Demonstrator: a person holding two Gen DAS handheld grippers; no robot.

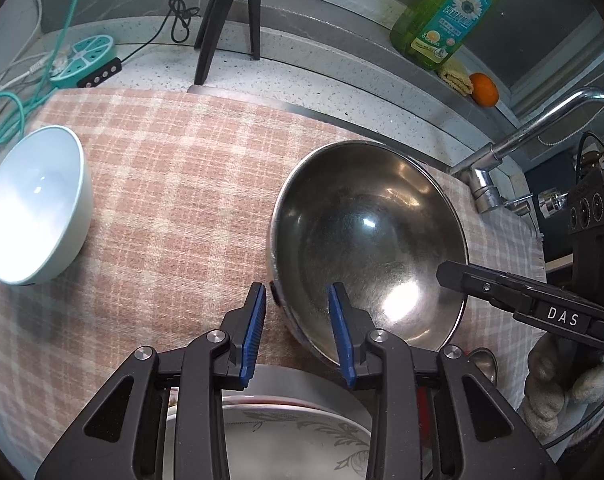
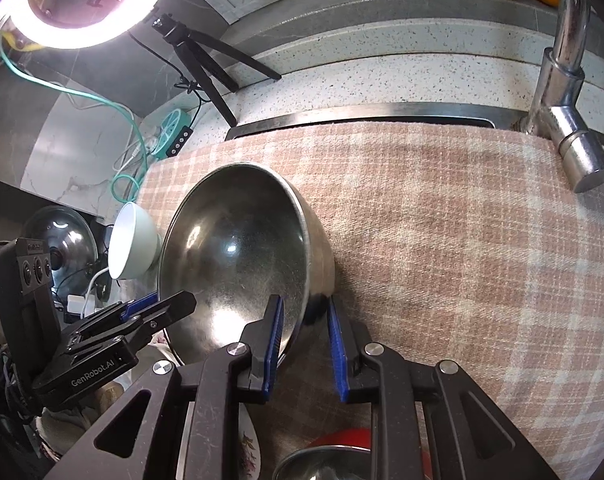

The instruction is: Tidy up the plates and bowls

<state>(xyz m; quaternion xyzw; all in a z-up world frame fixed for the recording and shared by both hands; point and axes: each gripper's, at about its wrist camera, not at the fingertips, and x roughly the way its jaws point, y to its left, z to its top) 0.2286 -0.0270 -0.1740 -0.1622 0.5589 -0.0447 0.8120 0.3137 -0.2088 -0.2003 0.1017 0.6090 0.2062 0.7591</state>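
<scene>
A large steel bowl (image 1: 366,240) (image 2: 238,248) rests on the pink checked cloth (image 1: 162,180). My left gripper (image 1: 298,312) straddles its near left rim, one blue pad outside and one inside, with gaps on both sides of the rim. My right gripper (image 2: 306,328) straddles the opposite rim the same way, its pads not pressing; one of its fingers (image 1: 446,276) shows over the bowl's right edge. A white bowl (image 1: 34,204) (image 2: 132,240) stands apart at the left. Floral plates (image 1: 286,432) lie stacked below the left gripper. A red bowl (image 2: 342,438) sits under the right one.
A faucet (image 1: 522,140) (image 2: 562,80) juts over the cloth's right edge. A black tripod (image 1: 226,20), a teal power strip (image 1: 90,56) with cables, a green soap bottle (image 1: 446,12) and an orange (image 1: 484,88) line the back. A gloved hand (image 1: 554,392) holds the right gripper.
</scene>
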